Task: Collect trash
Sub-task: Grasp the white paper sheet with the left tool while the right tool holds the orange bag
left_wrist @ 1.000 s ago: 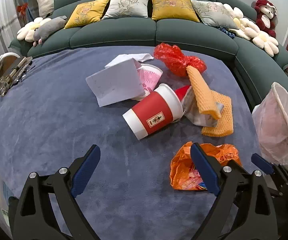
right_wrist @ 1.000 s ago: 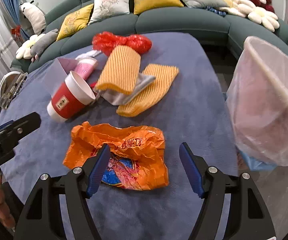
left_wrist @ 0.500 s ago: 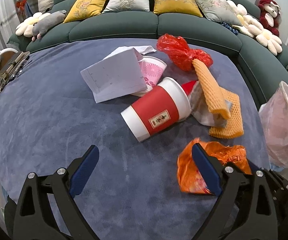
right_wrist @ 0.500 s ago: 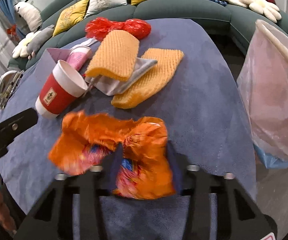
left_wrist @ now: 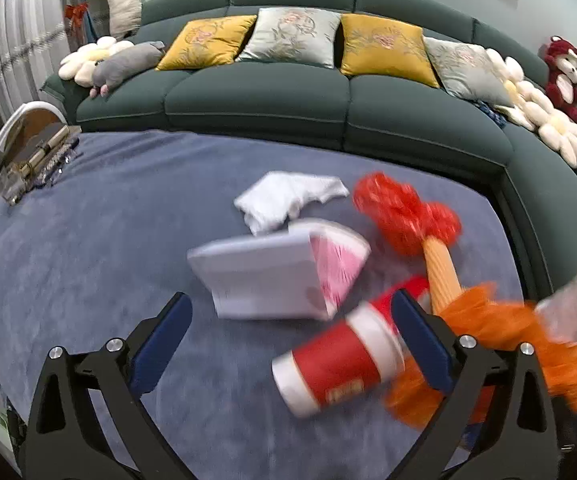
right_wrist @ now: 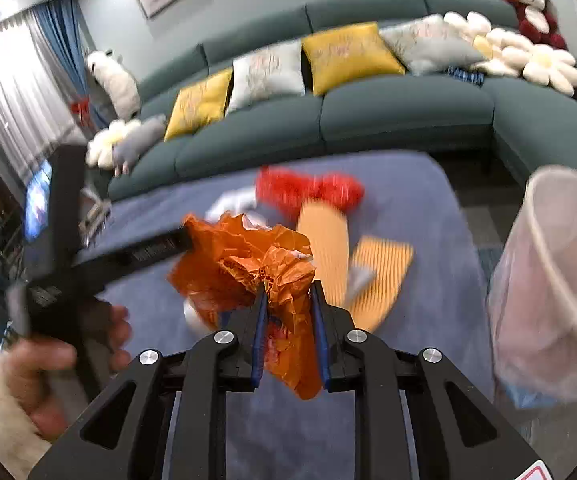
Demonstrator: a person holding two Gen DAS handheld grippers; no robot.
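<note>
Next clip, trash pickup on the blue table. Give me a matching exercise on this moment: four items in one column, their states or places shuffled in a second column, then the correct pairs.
Column 1
1. orange plastic bag
2. red paper cup
3. left gripper
4. lined bin

Column 2
A. lying on its side on the blue cloth
B. standing off the table's right edge
C. pinched between blue pads, lifted off the table
D. open, holding nothing

Pairs: 1-C, 2-A, 3-D, 4-B. The right gripper does the pinching.
</note>
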